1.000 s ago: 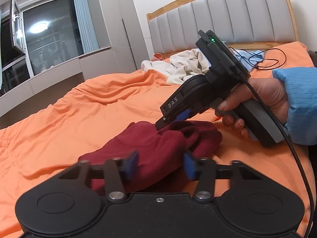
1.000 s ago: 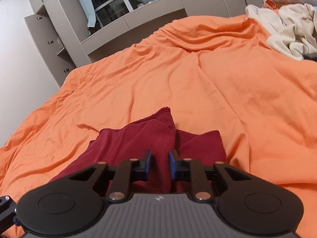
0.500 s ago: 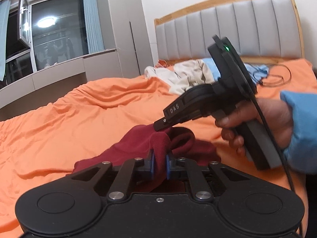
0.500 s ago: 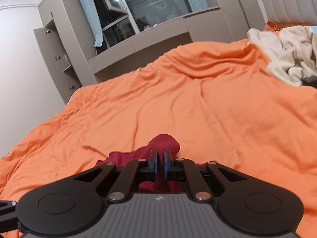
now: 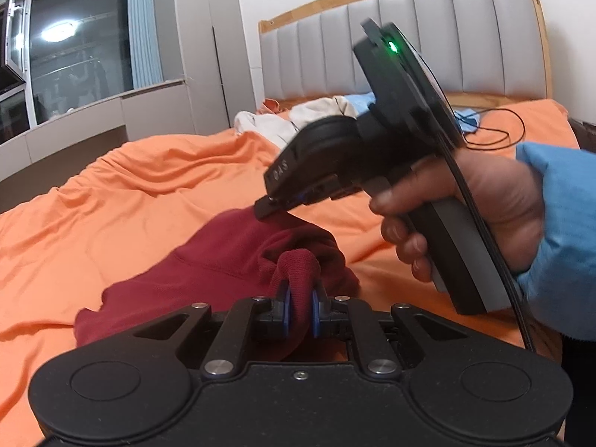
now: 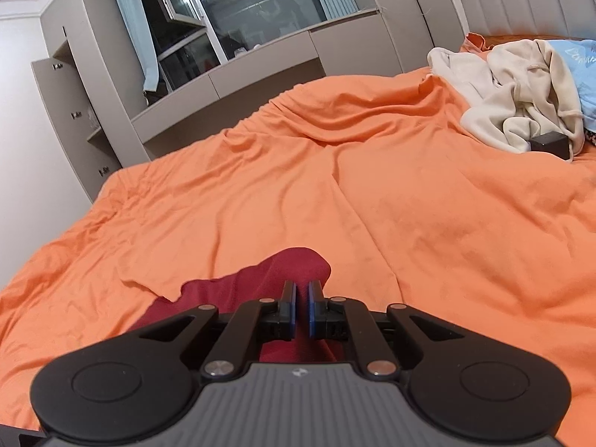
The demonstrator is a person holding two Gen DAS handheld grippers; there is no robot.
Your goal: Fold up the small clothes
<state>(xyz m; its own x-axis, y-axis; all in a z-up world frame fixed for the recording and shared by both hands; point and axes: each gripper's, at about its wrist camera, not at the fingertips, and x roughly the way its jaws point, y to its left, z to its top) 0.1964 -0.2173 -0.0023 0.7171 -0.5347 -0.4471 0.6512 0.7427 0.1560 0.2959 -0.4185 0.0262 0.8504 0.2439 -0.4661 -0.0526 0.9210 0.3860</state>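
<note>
A dark red garment lies bunched on the orange bedsheet. My left gripper is shut on a rolled fold of it, the cloth bulging up between the blue pads. In the left wrist view my right gripper is held by a hand in a blue sleeve and pinches the garment's upper edge, lifting it off the sheet. From the right wrist view the right gripper has its pads close together with the red garment under and between them.
A heap of cream and light blue clothes lies near the grey padded headboard, with a small black box beside it. A thin black cable loops on the sheet. Grey cabinets and a window line the far side.
Both grippers closed on the red garment, first seen open over it. They have since lifted the cloth, and the left gripper has moved toward the right gripper.
</note>
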